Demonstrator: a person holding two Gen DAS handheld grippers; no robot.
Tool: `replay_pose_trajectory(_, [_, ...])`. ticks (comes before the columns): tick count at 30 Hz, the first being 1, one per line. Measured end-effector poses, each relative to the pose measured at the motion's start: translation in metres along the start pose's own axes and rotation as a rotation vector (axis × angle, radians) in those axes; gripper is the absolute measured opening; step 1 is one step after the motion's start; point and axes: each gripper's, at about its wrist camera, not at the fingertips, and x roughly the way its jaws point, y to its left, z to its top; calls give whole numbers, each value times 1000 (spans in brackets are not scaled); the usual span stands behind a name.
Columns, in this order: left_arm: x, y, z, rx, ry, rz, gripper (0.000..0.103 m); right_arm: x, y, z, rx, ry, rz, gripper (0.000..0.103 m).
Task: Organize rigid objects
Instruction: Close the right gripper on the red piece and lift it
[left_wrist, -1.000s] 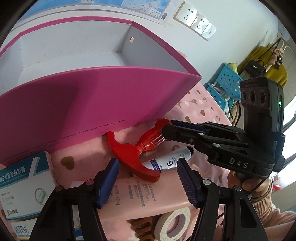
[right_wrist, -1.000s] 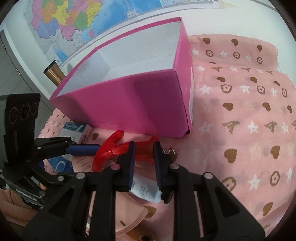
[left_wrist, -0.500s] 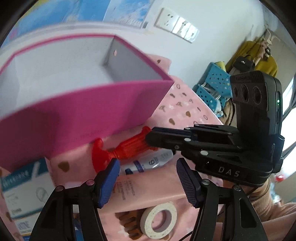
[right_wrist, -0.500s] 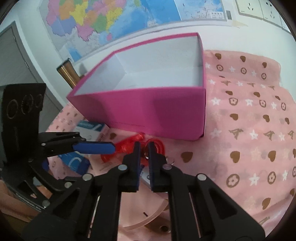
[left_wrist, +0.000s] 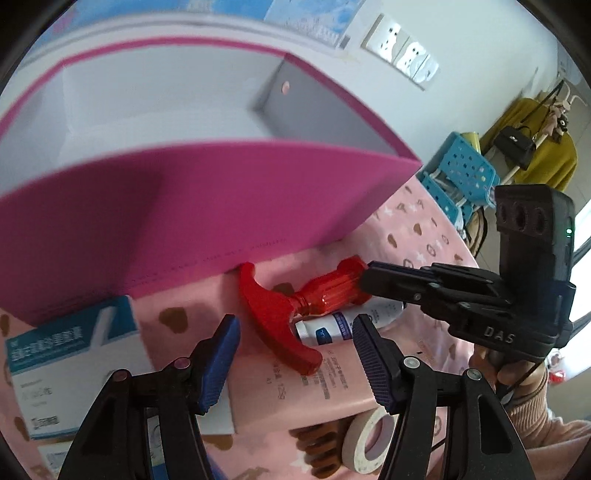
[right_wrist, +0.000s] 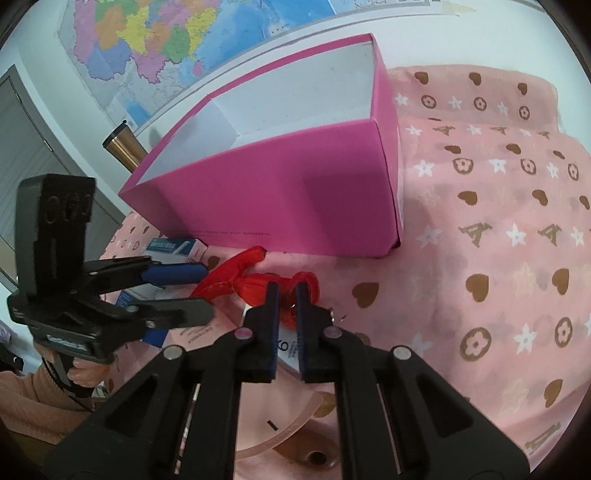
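My right gripper (right_wrist: 285, 314) clamps the red T-handled tool (left_wrist: 295, 310), which lies at six o'clock of the magenta box (right_wrist: 295, 192) on the pink patterned cloth (right_wrist: 498, 229). My left gripper (left_wrist: 293, 354) stands partly spread, empty. A wall map (right_wrist: 166, 40) hangs at twelve.

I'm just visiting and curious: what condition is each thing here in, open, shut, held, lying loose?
Pink box: open on top, nothing visible inside.
Red tool: lying on the cloth, its handle end clamped by the right gripper.
Right gripper: fingers shut on the red tool.
Left gripper: open, holding nothing.
White tube: lying flat, partly under the red tool.
Tape roll: lying loose.
Blue-and-white carton: closed, lying flat.
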Motion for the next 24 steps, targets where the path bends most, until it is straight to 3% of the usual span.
replay_pose_trajectory(13, [-6,-18,-3,31,-14,16,65,-14,6,1,-6,-33,19,12])
replay_pose_trajectory(24, [-61,-43,-9,85,-130,6,65,-59,41,12,-105,-139,23,12])
